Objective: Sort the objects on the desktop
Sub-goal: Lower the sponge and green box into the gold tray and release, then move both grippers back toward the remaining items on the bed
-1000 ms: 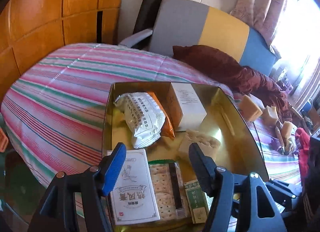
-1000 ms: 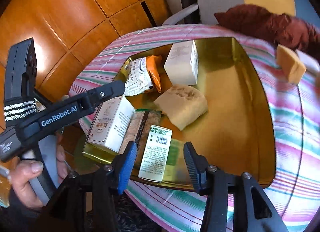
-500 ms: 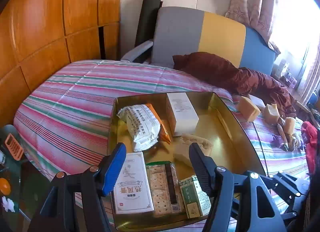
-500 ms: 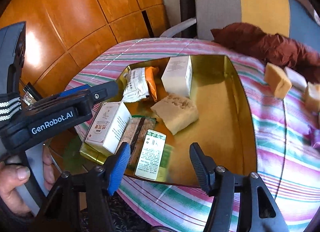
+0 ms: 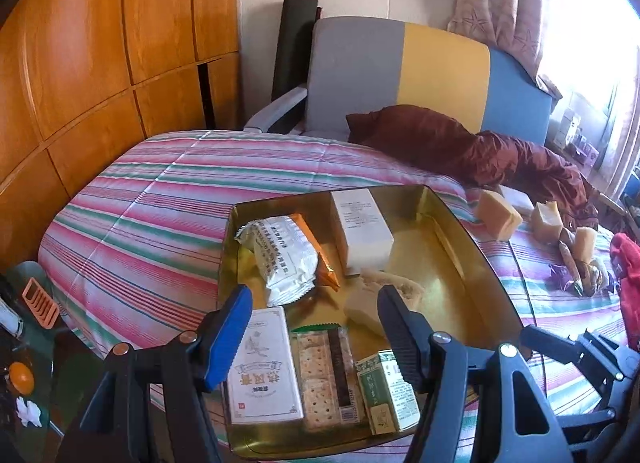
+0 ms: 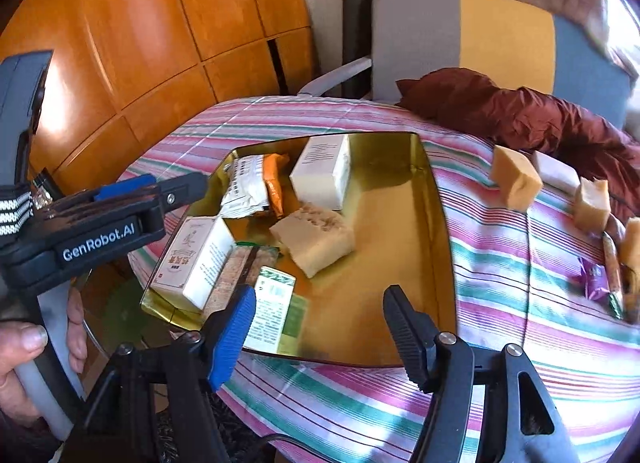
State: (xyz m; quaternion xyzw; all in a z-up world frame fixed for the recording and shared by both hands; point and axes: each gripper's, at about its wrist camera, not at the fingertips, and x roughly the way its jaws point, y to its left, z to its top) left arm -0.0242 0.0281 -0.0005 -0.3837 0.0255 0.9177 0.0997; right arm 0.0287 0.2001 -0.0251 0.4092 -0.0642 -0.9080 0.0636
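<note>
My right tongs (image 6: 318,327) are spreading wider, pinching nothing; my left tongs (image 5: 316,327) are hanging spread, empty. Both are hovering over the glossy gold tray (image 5: 472,275) on the striped tabletop (image 5: 160,215), holding rectangular cartons, crinkly packets, and a porous sponge block (image 6: 316,239).

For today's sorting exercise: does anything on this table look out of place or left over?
Yes. Several sponge pieces and a purple packet lie loose on the striped cloth, outside the gold tray where the boxes, packets and one sponge sit.
</note>
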